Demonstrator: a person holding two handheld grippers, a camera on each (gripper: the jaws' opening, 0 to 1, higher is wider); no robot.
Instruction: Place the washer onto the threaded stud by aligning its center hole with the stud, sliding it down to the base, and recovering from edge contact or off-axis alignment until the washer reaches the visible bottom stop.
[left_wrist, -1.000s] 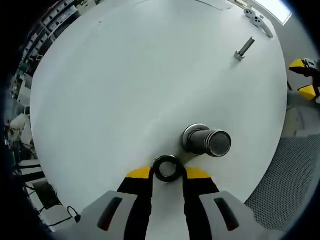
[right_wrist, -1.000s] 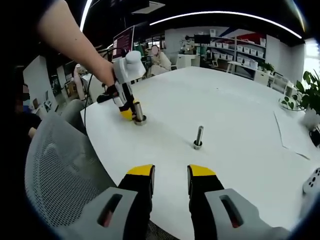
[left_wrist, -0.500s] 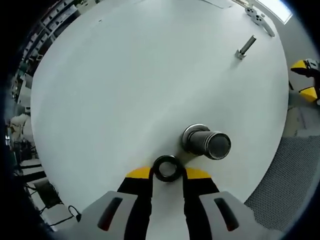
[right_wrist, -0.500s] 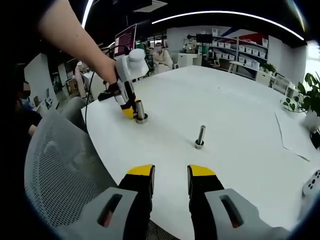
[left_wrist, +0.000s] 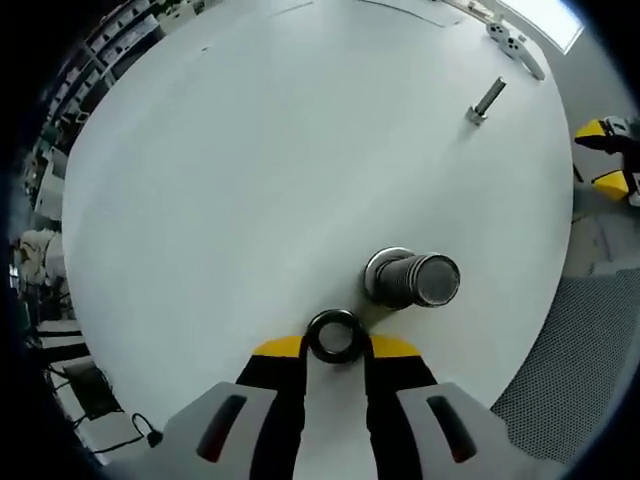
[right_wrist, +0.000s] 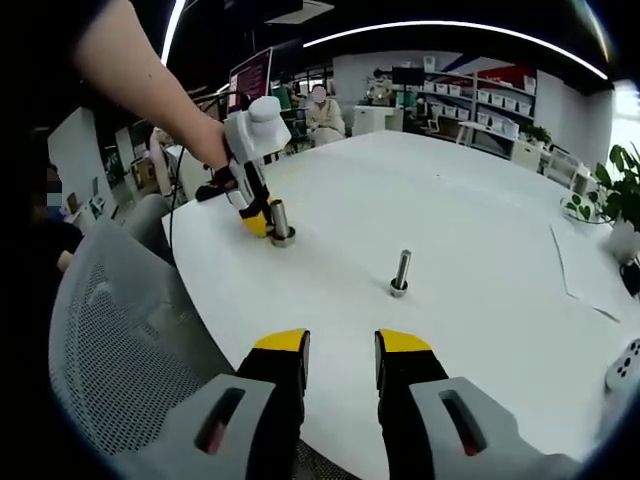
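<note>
A black washer (left_wrist: 311, 338) sits pinched between the yellow tips of my left gripper (left_wrist: 334, 346), which is shut on it. Just beyond it to the right stands a thick metal stud (left_wrist: 414, 279) on a round flange, with the washer beside its base and not over it. The right gripper view has the left gripper (right_wrist: 259, 222) in a person's hand, down at the same stud (right_wrist: 279, 222) near the table's left edge. My right gripper (right_wrist: 340, 361) hovers open over the near table edge, nothing between its fingers.
A slim upright bolt (right_wrist: 400, 272) (left_wrist: 487, 99) stands alone mid-table. The white round table (right_wrist: 470, 210) also carries a paper sheet (right_wrist: 585, 275) and a white controller (left_wrist: 517, 42). A grey mesh chair (right_wrist: 115, 330) stands by the near edge. Potted plant (right_wrist: 612, 185) at right.
Hardly anything has changed. The left gripper still holds the washer beside the stud, with only a slight shift of the view. The right gripper has stayed put.
</note>
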